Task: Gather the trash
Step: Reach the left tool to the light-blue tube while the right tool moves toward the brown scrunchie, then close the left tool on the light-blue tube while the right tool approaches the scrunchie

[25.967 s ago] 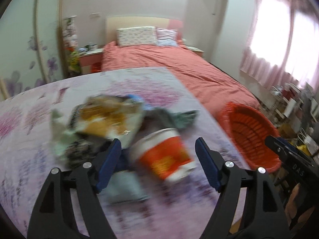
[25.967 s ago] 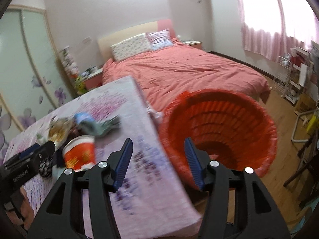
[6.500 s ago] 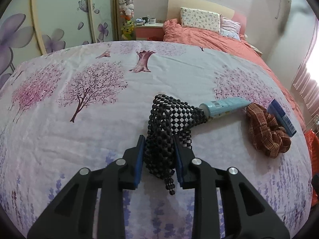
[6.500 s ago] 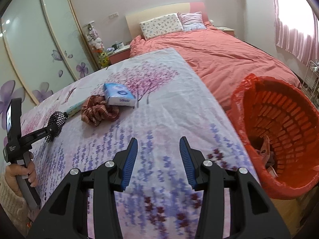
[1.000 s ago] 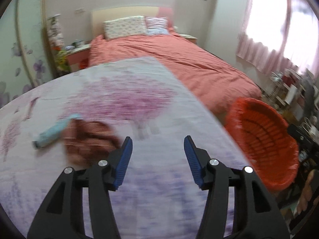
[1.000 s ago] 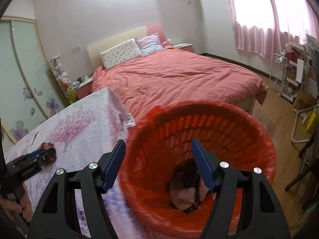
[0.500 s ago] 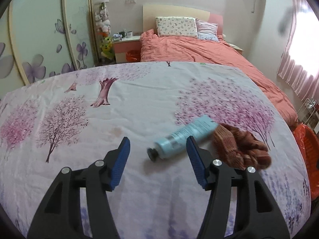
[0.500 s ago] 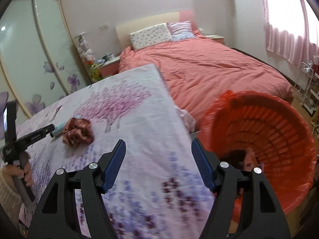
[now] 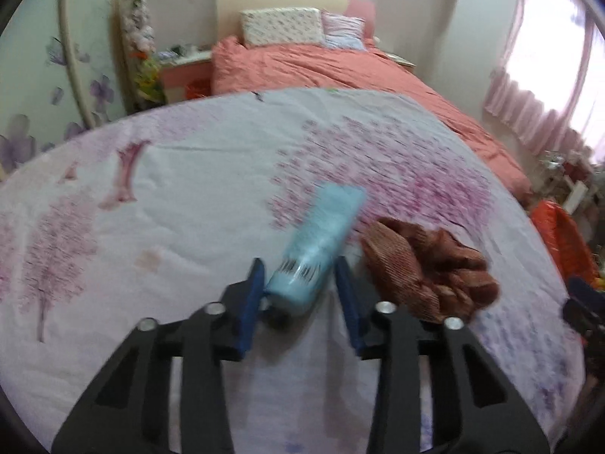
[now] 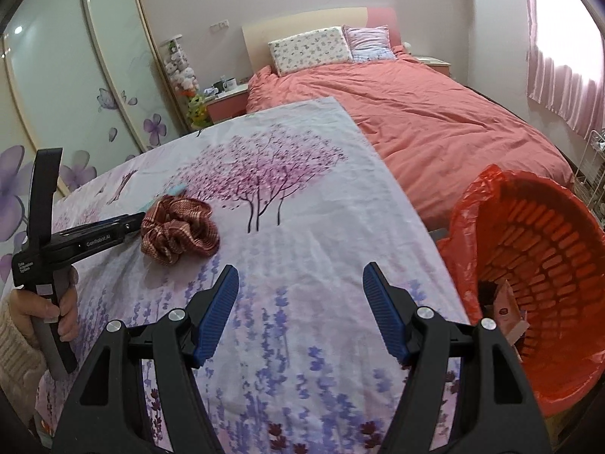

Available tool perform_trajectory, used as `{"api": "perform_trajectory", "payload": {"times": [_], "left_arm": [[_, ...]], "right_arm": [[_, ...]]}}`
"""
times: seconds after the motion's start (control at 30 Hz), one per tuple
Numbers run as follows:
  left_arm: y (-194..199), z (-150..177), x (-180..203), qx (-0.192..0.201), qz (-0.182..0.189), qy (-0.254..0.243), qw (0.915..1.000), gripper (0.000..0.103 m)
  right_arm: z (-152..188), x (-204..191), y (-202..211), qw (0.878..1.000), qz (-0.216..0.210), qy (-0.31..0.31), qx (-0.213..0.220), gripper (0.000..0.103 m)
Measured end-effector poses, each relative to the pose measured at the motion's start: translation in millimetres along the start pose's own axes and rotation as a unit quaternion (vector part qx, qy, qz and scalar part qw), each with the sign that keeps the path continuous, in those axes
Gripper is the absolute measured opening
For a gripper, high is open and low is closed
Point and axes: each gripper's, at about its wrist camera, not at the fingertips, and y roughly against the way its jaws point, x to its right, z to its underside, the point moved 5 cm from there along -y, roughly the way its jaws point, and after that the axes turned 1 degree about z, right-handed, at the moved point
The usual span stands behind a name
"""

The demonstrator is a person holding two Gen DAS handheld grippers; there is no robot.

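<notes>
A flower-print table (image 10: 310, 227) fills the near half of a bedroom, with a coral bed (image 10: 416, 113) beyond it and an orange bin (image 10: 537, 265) lined with a red bag at the table's right edge, some trash already lying in its bottom. Two items remain on the cloth at the left: a brown scrunchie (image 10: 179, 229) and, just left of it, a pale blue tube (image 9: 321, 242), which in the right wrist view shows only as a sliver behind the scrunchie.

The left gripper (image 9: 298, 295) reaches in with its blue pads either side of the tube's near end, the dark cap pointing back toward the camera. The left pad appears to touch the tube; a narrow gap shows at the right pad, and motion blur makes it impossible to say whether the grip is closed. The scrunchie lies just right of the right finger, close enough to snag.

The right gripper (image 10: 302, 310) hovers wide open and empty over the near table, well apart from both items.

The step in hand looks to be the tube pickup. Done well, it would mean squeezing squarely across the round body near the cap, firmly enough that the slick plastic does not squirt forward, and lifting straight up so the scrunchie is not dragged along. The bin sits far to the right, so a secure grip matters for the carry.
</notes>
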Motion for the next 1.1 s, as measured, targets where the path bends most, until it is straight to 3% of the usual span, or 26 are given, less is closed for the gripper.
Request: {"api": "perform_trajectory", "payload": {"times": [0.13,0.5,0.83,1.1], "left_arm": [[-3.7,-0.4,6.3,0.000,-0.021,-0.011,0.9997,0.031],[-10.6,-8.3,3.5,-0.004,-0.057,0.016,0.9983,0.029],[42.2,43.7,-57.3,-0.010,-0.110,0.067,0.9916,0.029],[48.6,51.5,-61.7,0.005,-0.123,0.072,0.9899,0.029]], "right_arm": [[2.2,-4.0,-1.6,1.000,-0.002,0.003,-0.005,0.068],[6.9,-10.4,-2.0,1.000,-0.005,0.005,-0.009,0.068],[8.6,-36.0,-7.3,1.000,-0.021,0.018,-0.013,0.068],[8.6,-74.7,-13.2,0.999,-0.017,0.048,-0.008,0.068]]}}
